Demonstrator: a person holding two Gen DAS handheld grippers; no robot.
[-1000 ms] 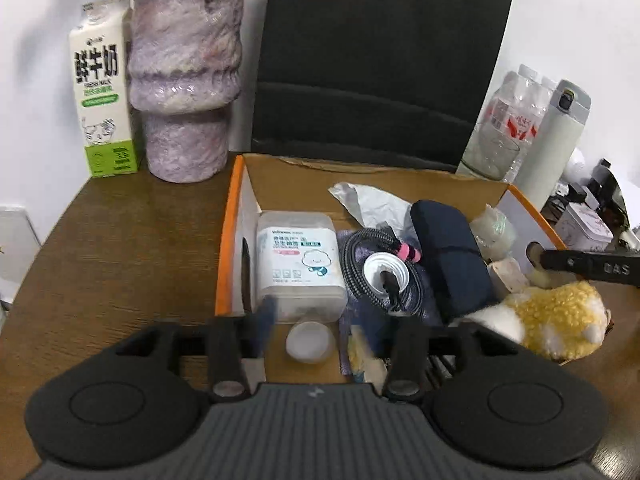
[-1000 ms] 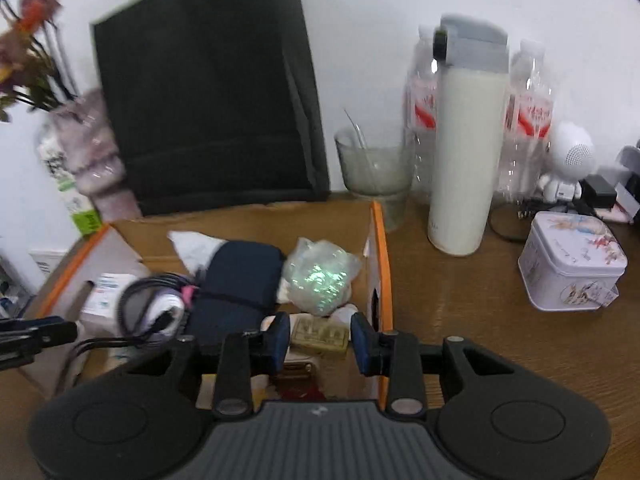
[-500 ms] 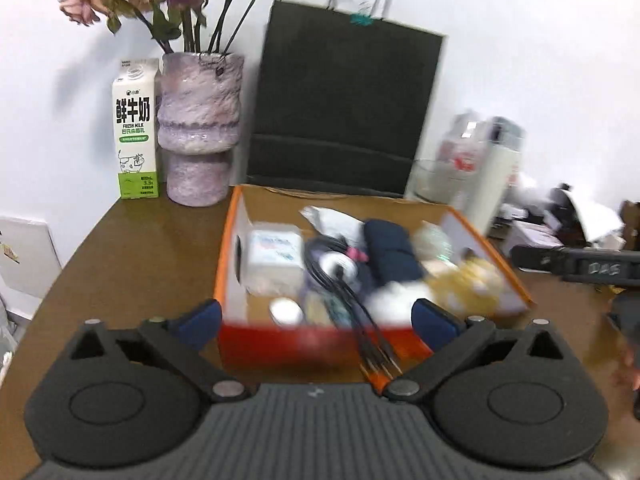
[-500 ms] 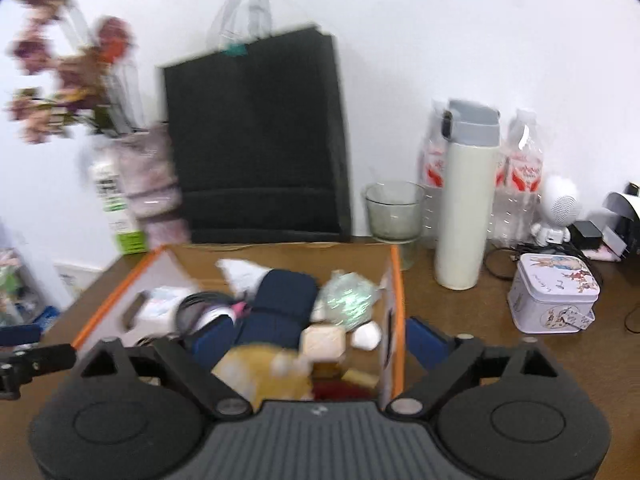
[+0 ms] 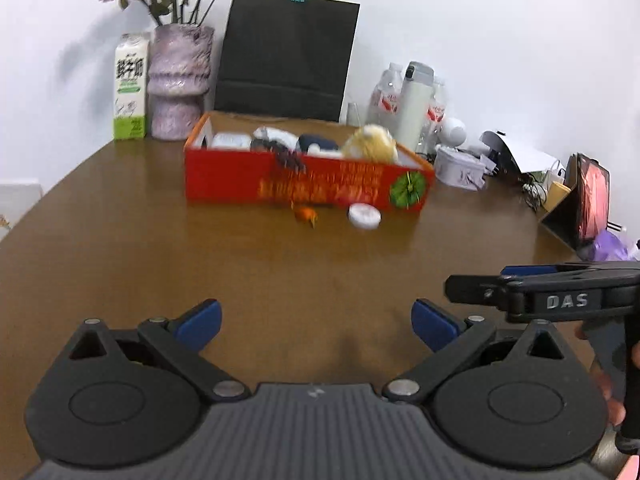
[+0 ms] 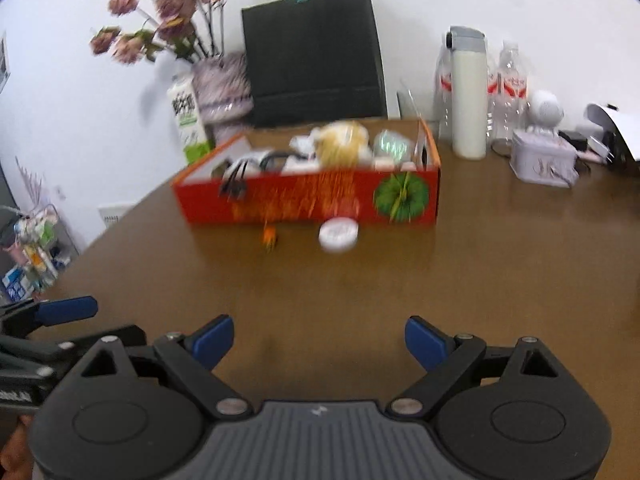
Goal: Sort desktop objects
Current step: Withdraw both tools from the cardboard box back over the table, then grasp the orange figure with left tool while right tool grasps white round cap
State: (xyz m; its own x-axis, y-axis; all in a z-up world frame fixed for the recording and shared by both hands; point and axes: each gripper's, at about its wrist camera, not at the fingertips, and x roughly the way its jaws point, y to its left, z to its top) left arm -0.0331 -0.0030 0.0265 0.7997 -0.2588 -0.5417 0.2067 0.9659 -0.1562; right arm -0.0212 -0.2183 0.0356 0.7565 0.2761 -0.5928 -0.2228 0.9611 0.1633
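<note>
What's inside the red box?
The red box holds a yellow plush toy, black cables, a shiny green packet and a dark blue case. Anything underneath them is hidden.

Both wrist cameras look forward, low over the table point(image 5: 120, 264), toward the red box point(image 5: 304, 186), well back from it. The left view sits left of the right one. Both share the box point(image 6: 308, 196) and the black bag point(image 5: 286, 54) behind it.

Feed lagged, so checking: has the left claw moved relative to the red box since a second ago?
Yes. The left claw has pulled back from over the red box and opened; the box now sits far ahead across bare table.
</note>
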